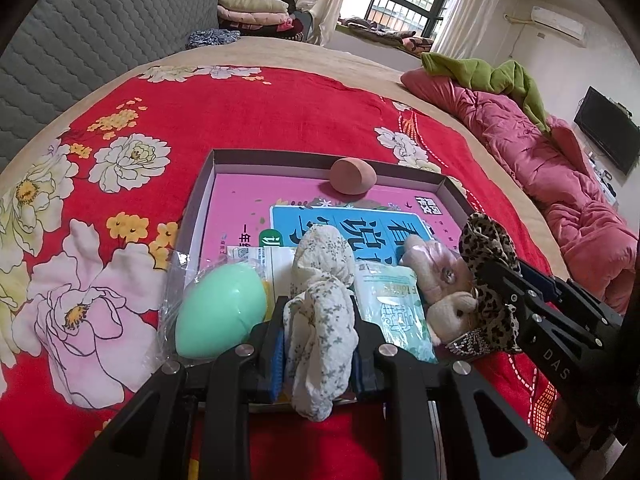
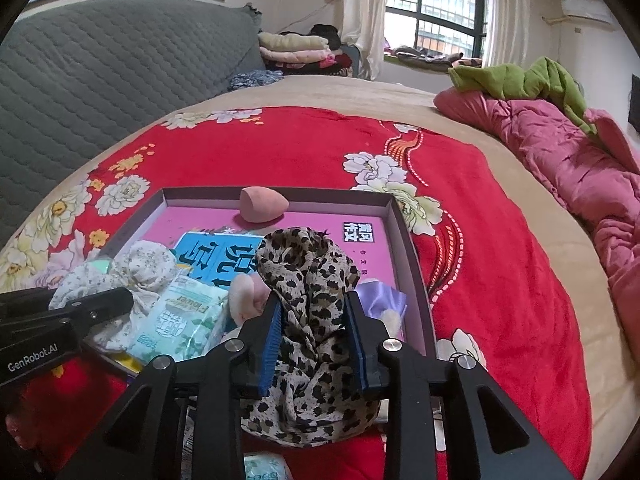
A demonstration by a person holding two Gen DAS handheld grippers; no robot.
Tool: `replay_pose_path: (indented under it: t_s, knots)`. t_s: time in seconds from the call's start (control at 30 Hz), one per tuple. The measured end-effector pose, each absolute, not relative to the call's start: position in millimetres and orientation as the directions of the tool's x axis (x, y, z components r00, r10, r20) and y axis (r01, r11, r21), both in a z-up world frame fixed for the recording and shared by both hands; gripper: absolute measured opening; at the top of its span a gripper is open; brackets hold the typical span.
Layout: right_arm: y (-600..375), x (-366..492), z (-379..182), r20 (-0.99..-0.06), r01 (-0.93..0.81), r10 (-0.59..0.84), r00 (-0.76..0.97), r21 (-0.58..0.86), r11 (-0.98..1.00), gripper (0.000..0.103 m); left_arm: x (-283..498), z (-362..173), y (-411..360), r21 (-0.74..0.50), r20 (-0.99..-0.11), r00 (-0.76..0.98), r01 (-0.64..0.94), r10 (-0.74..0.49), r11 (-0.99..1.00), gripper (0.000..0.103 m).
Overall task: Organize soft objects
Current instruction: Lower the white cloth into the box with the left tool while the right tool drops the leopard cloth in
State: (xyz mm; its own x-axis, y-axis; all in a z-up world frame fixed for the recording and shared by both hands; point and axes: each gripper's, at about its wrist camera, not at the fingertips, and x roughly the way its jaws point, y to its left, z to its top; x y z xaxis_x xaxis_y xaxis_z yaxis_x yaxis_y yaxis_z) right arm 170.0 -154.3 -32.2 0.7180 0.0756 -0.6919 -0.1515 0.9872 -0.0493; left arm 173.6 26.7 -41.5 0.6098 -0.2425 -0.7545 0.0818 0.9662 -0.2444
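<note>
The left gripper (image 1: pixel 320 354) is clenching a white floral fabric scrunchie (image 1: pixel 320 320) at the near edge of the shallow cardboard box tray (image 1: pixel 208 184). The right gripper (image 2: pixel 316 340) is straddling a leopard-print fabric scrunchie (image 2: pixel 308 280) at the tray's near right corner; whether its pads are pressing, I cannot tell. A pink egg-shaped makeup sponge (image 2: pixel 262 205) is lying by the far edge, on the red floral bedspread (image 1: pixel 260 120).

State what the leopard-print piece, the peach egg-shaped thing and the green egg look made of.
Leopard-print piece: thin woven fabric, faint sheen; it folds and gathers.
Peach egg-shaped thing: probably foam sponge; matte, no glare, one flat cut face.
Green egg: likely hard plastic; smooth, soft highlights, a visible seam.
</note>
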Motion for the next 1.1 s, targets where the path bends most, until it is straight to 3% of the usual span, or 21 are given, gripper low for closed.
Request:
replay_pose_path:
  t_s: [0.23,0.37,0.5,1.1]
  knots:
    - [-156.2,169.8,-30.9,-0.690,-0.144,0.068,0.721,-0.053,0.988,0.039,172.8,-41.4,26.8,-0.246,-0.754,0.610,0.081,-0.244,0.966,0.025]
    - [-156.7,168.3,-29.0,-0.684,-0.137,0.061,0.727,-0.057,0.989,0.053,173.1,-41.0,27.4,-0.247,-0.755,0.609,0.082,-0.245,0.965,0.025]
    - [-157.6,167.1,-26.1,-0.678,-0.134,0.058,0.733,-0.061,0.989,0.058,173.0,-41.1,27.2,-0.248,-0.755,0.608,0.083,-0.246,0.965,0.025]
    - [-159.8,156.0,-11.3,-0.649,-0.124,0.044,0.760,-0.078,0.989,0.064,172.2,-37.8,24.8,-0.266,-0.755,0.599,0.092,-0.267,0.960,0.027]
